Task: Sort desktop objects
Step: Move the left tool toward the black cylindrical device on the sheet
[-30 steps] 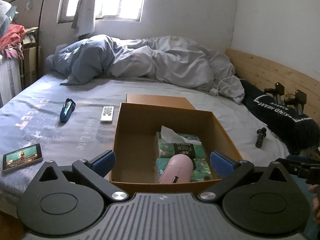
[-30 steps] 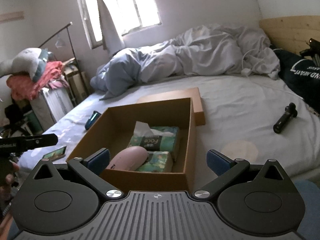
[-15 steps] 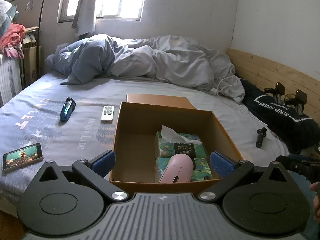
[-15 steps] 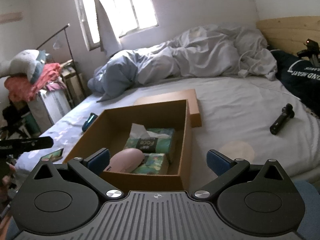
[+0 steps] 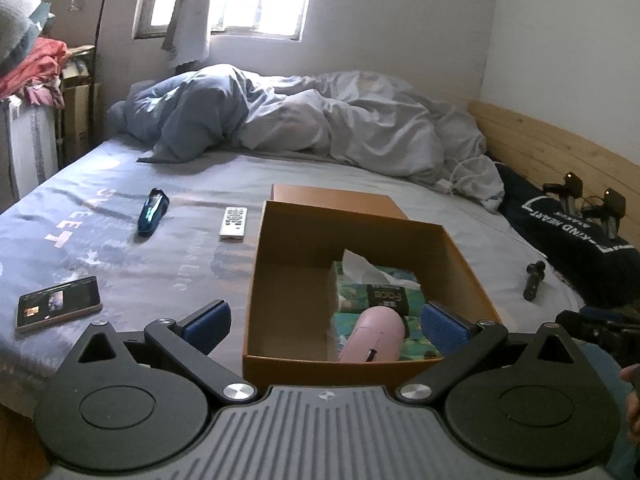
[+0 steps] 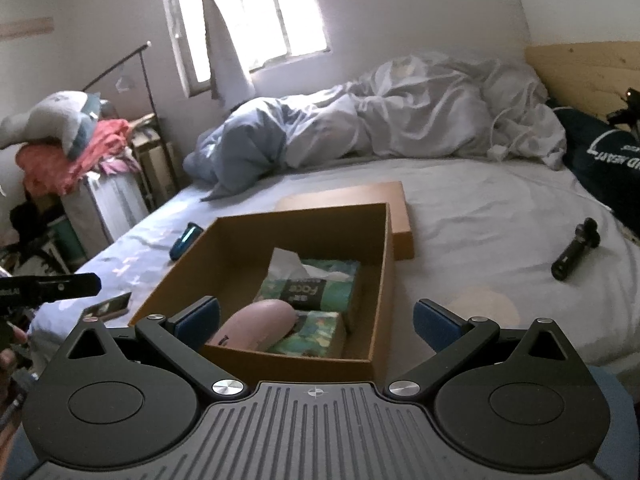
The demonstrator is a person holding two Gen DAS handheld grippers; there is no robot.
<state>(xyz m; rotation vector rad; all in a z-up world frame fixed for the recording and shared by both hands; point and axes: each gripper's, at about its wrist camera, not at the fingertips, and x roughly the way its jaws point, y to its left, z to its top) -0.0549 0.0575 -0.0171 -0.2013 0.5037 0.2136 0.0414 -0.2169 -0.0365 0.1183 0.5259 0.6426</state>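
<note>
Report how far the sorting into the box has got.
Done: tissue packs and pink device lie in the cardboard box. In hand: nothing; left gripper and right gripper open. Left on the bed: phone, remote, blue shaver, black handle.

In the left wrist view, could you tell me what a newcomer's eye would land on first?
Probably the open cardboard box in the middle of the bed, holding a pink device lying on green tissue packs. Left of it on the grey sheet lie a white remote, a blue shaver-like gadget and a phone.
</note>
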